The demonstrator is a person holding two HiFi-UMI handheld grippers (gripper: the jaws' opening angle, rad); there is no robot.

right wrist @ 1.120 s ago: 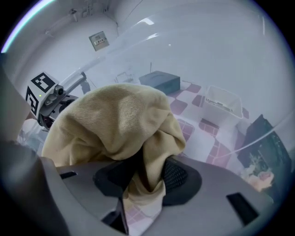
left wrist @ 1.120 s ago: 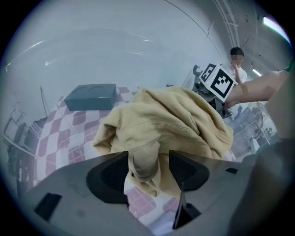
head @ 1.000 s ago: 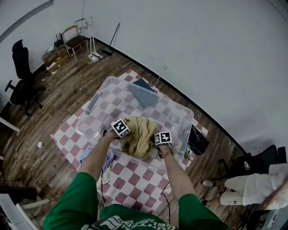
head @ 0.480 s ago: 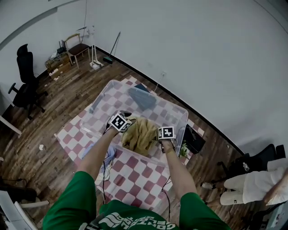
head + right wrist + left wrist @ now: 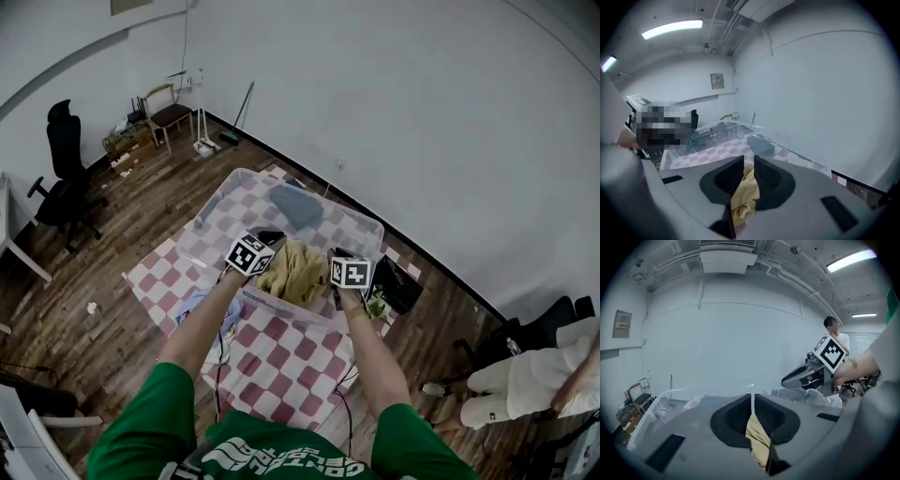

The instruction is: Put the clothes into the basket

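Jaws closing on crumpled tan cloth (image 5: 293,272)

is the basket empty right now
No, a dark blue garment lies inside the clear basket, near its far end.
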